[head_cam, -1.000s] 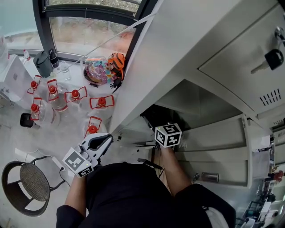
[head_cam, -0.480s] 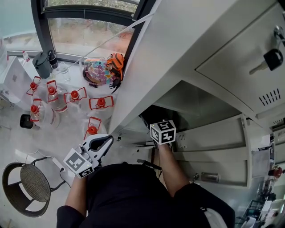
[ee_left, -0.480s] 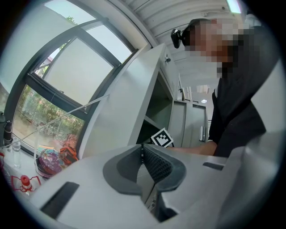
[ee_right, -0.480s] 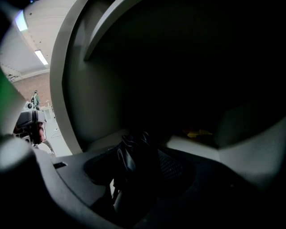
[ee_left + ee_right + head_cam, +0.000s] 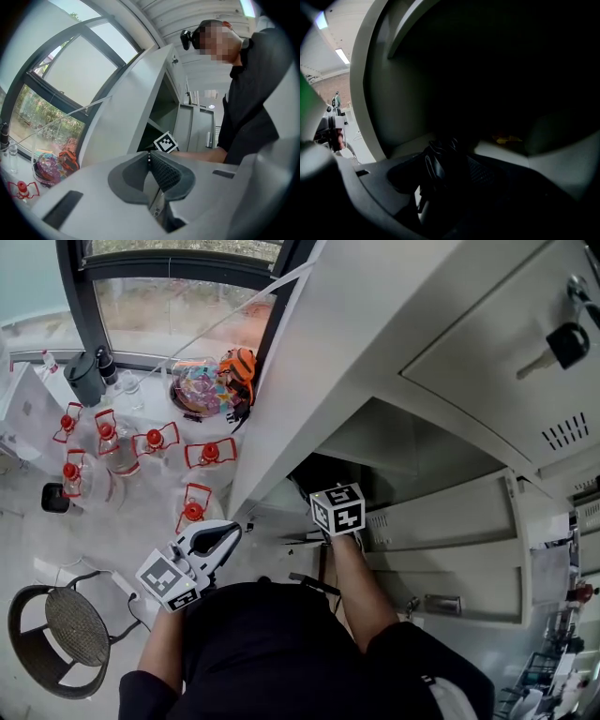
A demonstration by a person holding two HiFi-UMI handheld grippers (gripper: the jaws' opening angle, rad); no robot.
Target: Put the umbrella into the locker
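Grey floor under a big window (image 5: 178, 306) fills the head view's left, with red-capped bottles (image 5: 155, 442) at 10 o'clock and a round chair (image 5: 56, 624) at 8 o'clock. Beside the person's body the left tool (image 5: 225, 535) is held low, pointing toward 1 o'clock at the outer corner of the locker (image 5: 375, 352). Its jaws are pressed together on nothing, with free floor around it. The right forearm (image 5: 361, 587) stretches toward 12 o'clock. The right tool (image 5: 452, 168) sits inside the open compartment (image 5: 323, 474), clamped on the black folded umbrella (image 5: 438, 157), which pokes forward over the compartment floor. The compartment's left wall (image 5: 375, 93) stands close at 9 o'clock; dark, open depth lies ahead.
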